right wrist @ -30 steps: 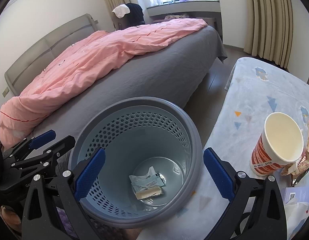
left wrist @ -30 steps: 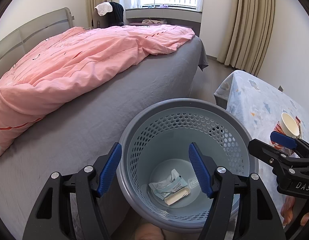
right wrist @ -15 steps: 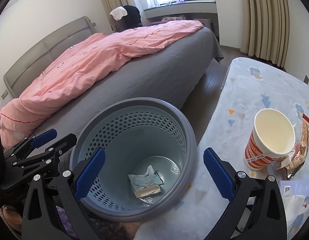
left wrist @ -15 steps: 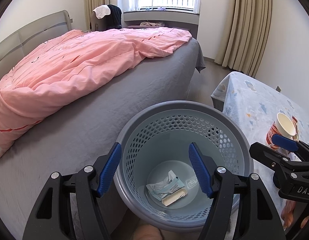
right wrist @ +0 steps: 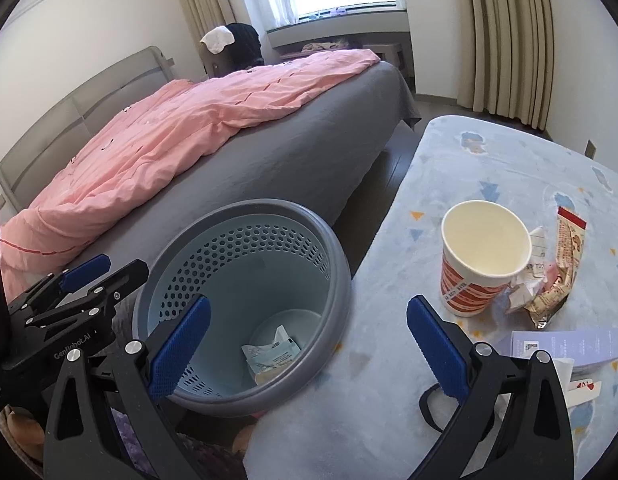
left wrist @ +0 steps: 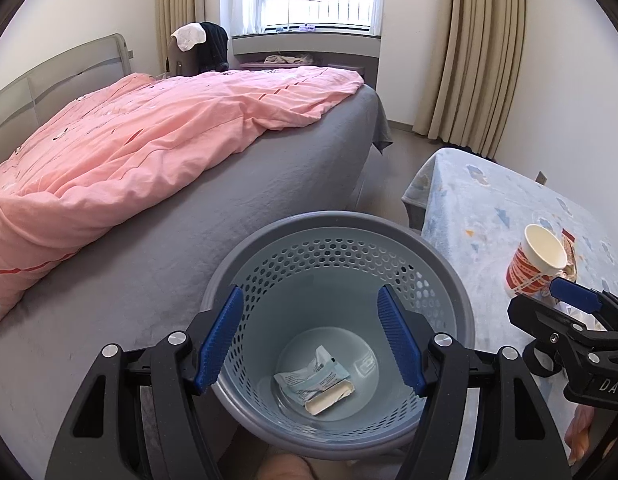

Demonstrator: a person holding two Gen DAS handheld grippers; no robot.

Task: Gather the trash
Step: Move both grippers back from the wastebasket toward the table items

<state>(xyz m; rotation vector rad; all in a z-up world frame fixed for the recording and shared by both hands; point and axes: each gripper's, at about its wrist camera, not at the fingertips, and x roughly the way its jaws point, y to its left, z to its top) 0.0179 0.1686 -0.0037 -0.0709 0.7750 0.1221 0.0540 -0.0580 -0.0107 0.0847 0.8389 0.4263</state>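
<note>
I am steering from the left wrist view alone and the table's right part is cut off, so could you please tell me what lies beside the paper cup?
Observer: A crumpled snack wrapper lies against the paper cup, on its right.
Operator: Thank you. Is the cup empty?
Observer: Yes, the right wrist view looks straight into it and shows only a bare inside.
Operator: Is there anything nearer the right tongs?
Observer: A pale purple box lies flat on the table, just beyond the open right tongs, which hold nothing.
</note>
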